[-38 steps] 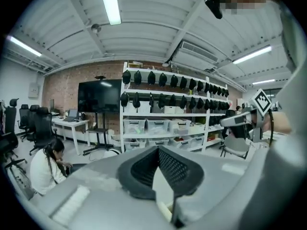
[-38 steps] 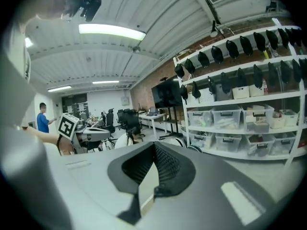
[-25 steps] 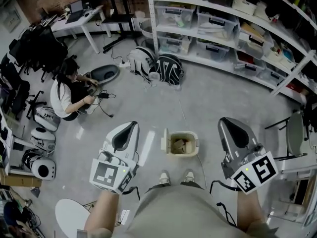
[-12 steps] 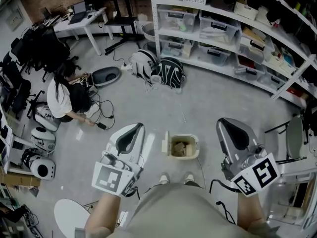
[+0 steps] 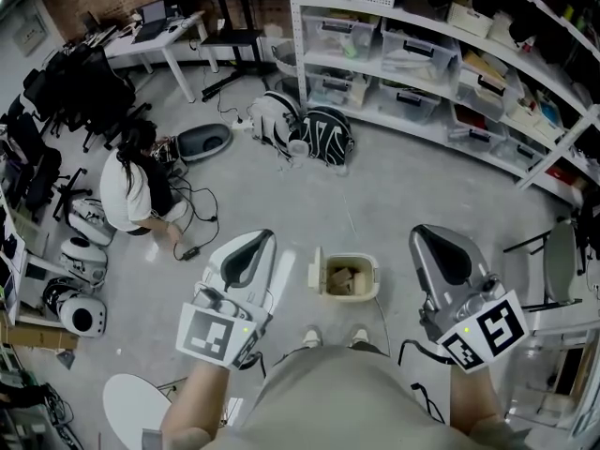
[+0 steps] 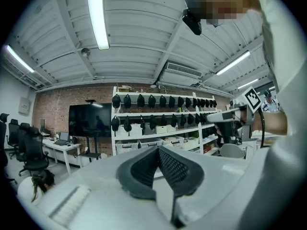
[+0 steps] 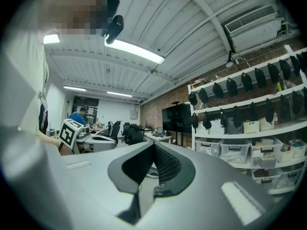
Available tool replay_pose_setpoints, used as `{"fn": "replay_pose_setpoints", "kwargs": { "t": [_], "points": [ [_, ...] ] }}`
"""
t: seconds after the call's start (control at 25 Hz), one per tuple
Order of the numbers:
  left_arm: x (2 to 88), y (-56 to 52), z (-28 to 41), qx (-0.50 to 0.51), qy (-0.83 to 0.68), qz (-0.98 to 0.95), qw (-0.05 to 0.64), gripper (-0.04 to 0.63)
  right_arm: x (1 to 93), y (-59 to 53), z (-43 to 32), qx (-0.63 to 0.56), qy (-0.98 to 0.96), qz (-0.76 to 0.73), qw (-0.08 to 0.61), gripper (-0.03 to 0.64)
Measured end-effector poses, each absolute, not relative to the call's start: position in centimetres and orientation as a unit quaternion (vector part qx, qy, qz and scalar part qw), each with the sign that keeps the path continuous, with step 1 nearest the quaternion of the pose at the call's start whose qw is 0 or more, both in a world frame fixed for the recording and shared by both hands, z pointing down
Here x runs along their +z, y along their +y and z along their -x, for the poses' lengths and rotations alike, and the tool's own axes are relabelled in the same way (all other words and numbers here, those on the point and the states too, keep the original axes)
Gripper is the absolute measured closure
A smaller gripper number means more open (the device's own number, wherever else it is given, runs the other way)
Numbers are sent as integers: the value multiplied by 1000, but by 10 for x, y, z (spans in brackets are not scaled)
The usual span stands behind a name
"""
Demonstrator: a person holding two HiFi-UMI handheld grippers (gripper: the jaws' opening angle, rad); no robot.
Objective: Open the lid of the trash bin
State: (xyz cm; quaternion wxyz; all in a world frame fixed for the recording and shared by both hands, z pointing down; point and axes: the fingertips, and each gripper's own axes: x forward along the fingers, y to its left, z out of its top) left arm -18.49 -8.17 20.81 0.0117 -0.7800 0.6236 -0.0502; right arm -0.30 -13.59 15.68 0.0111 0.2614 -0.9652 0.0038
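Observation:
A small beige trash bin (image 5: 350, 292) stands on the grey floor just ahead of my shoes. Its lid (image 5: 317, 269) is swung up on the bin's left side, and crumpled waste shows inside. My left gripper (image 5: 246, 256) hovers left of the bin, well above the floor, shut and holding nothing. To the bin's right, my right gripper (image 5: 441, 254) is likewise shut and empty. In the left gripper view the left gripper (image 6: 157, 150) has its dark pads pressed together and faces the shelves. The right gripper (image 7: 153, 145) shows the same in its own view. The bin is in neither gripper view.
A person (image 5: 131, 187) crouches on the floor at far left amid cables. White shelving (image 5: 441, 45) with plastic boxes runs along the back and right. Two backpacks (image 5: 298, 131) lie before it. A chair (image 5: 560, 251) stands at right, and a round white stool (image 5: 139, 409) at lower left.
Both grippers have stayed almost still beside the bin. The crouching person at left has shifted and bent toward the cables on the floor.

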Motion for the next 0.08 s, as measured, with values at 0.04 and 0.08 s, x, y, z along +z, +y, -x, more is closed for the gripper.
{"fn": "replay_pose_setpoints", "kwargs": {
  "t": [0.04, 0.08],
  "points": [
    [208, -82, 185, -53, 622, 781, 17, 594, 158, -136, 4, 4, -965, -261, 11, 614],
    [208, -83, 185, -55, 621, 782, 22, 594, 160, -137, 5, 5, -966, -260, 12, 614]
  ]
}}
